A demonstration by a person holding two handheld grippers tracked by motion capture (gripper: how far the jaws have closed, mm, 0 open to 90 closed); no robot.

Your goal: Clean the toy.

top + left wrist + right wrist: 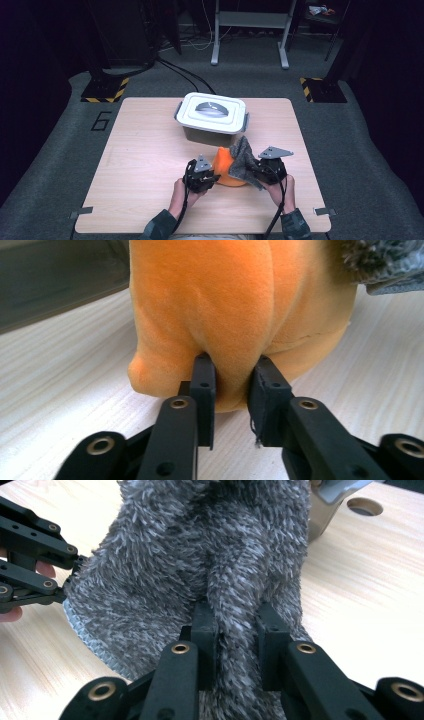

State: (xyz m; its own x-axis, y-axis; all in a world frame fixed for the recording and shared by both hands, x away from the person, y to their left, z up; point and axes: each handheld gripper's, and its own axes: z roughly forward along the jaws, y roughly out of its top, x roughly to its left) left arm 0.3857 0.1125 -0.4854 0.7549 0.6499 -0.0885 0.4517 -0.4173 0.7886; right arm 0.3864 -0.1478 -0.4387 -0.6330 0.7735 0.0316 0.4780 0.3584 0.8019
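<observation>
Nearest the high camera, the person's two hands are coming in from six o'clock, each working a gripper at the near edge of the table (140,150). The left gripper (214,176) is pinching a fold of the orange cloth (226,167); in the left gripper view its jaws are squeezing nearly shut on that soft bulge (235,315), which is sitting on the wood. At three o'clock from it, the right gripper (256,171) is clamping a ridge of the grey fuzzy cloth (244,159), jaws nearly closed on the pile (235,610), while that cloth is draping over the orange one's right side. The lidded white box (212,117) is standing at twelve o'clock, just beyond both cloths.

The risks, as I judge them: both grips are taking only a thin pleat, so a quick pull apart could be slipping fabric out of the pads. The fuzzy pile is clinging to the orange fleece, so lifting one may be dragging the other. A wide swing toward twelve o'clock could be knocking the box.
</observation>
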